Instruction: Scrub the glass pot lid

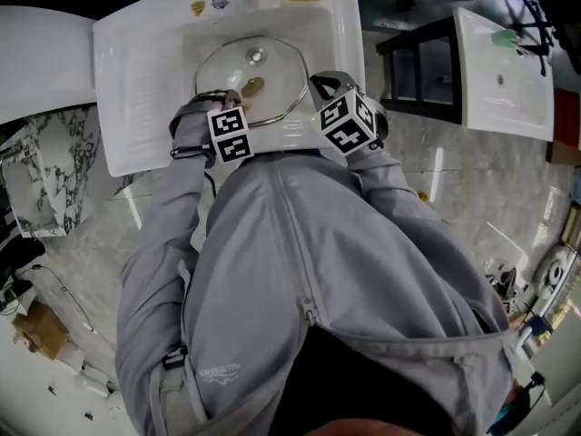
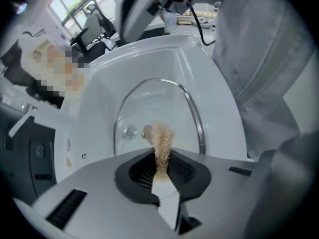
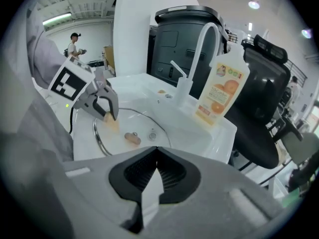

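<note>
**Operator:** State of the left gripper (image 2: 162,156)?

**Technician:** Clenched on a tan scrubber (image 2: 162,138). The fibres project past the jaws, so the scrubber rather than the jaws meets the glass.

**Operator:** Location of the lid?

**Technician:** The lid (image 1: 277,73) lies in the sink (image 1: 145,53), upper centre of the head view, likely so that the basin walls contain it. The scrubber is over its lower part. Contact cannot be confirmed.

**Operator:** Right gripper (image 3: 157,171)?

**Technician:** Jaws together, nothing between them. It is beside the lid's right rim, probably positioned to stop the lid sliding under the scrubbing load.
</note>
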`<state>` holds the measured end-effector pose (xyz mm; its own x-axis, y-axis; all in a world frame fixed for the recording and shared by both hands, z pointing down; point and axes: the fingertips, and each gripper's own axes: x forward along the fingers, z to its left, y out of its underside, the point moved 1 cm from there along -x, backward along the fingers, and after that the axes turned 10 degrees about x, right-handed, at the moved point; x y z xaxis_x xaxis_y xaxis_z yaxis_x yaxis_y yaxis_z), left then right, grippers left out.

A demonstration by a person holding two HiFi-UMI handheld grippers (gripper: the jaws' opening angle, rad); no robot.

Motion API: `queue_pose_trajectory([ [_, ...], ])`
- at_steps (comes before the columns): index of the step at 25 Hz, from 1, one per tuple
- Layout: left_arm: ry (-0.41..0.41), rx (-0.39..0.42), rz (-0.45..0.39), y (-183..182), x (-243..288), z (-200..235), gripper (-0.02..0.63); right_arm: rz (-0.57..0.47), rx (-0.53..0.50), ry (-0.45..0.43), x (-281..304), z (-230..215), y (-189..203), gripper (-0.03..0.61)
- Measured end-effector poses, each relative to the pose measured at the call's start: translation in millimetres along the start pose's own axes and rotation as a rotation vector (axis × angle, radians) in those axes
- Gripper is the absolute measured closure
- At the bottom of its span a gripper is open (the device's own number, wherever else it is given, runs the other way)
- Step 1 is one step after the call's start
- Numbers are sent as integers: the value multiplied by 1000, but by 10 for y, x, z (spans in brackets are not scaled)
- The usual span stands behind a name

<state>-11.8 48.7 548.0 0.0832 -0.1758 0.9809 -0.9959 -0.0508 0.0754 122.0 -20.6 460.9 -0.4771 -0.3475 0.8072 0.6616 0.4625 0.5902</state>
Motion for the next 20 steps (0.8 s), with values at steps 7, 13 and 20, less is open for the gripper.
queue_pose_trajectory([
  [7, -145, -344, -59, 243, -403, 304, 577, 55, -302, -86, 36, 69, 82, 574],
  [13, -216, -523, -112, 204, -597, 349, 577, 84, -596, -292, 146, 279, 267, 567],
  [20, -256, -633, -130, 147, -696, 366, 577, 194, -884, -413, 351, 333, 520, 509],
])
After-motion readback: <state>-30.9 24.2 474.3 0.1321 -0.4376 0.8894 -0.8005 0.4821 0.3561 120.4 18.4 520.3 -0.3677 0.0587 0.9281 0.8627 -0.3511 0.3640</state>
